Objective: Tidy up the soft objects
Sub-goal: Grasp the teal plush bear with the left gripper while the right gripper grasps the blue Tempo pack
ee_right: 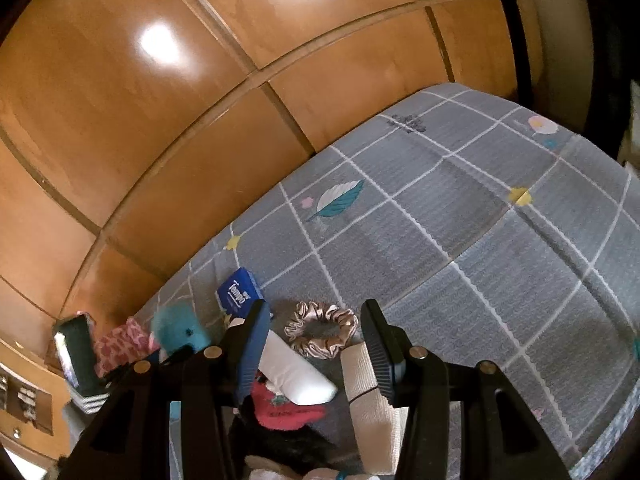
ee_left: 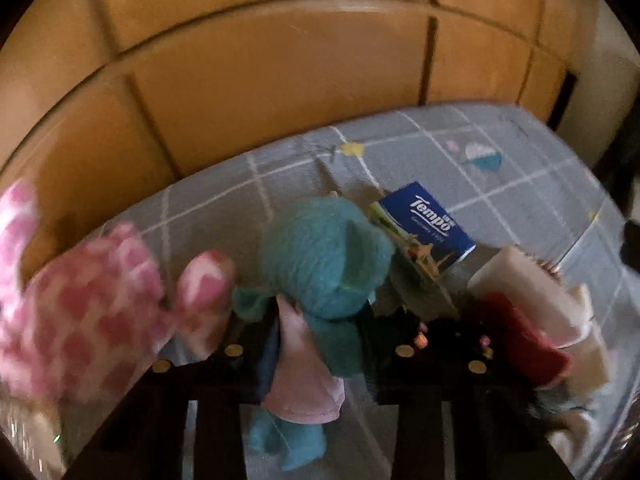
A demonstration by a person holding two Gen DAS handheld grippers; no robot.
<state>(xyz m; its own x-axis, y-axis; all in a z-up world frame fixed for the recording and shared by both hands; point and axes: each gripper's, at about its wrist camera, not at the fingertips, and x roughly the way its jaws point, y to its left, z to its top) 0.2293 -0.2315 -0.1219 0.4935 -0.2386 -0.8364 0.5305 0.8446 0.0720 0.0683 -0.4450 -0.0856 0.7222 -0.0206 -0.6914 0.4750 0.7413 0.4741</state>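
Note:
In the left wrist view my left gripper [ee_left: 320, 316] holds a teal plush toy [ee_left: 324, 252] with a pale pink cloth [ee_left: 304, 376] between its black fingers, lifted over the grey checked bed [ee_left: 500, 168]. A pink and white plush [ee_left: 92, 304] lies at the left, blurred. My right gripper [ee_right: 316, 316] is open and empty above a brown satin scrunchie [ee_right: 322, 330], a white roll [ee_right: 296, 376], a beige folded cloth [ee_right: 370, 404] and a red fuzzy item [ee_right: 280, 410]. The teal plush [ee_right: 180, 332] also shows at the left of the right wrist view.
A blue Tempo tissue pack [ee_left: 428, 224] lies on the bed behind the plush, also in the right wrist view [ee_right: 238, 294]. Wooden wardrobe panels [ee_right: 200, 100] run along the bed's far side. A pile of red, cream and dark cloths [ee_left: 528, 316] lies at the right.

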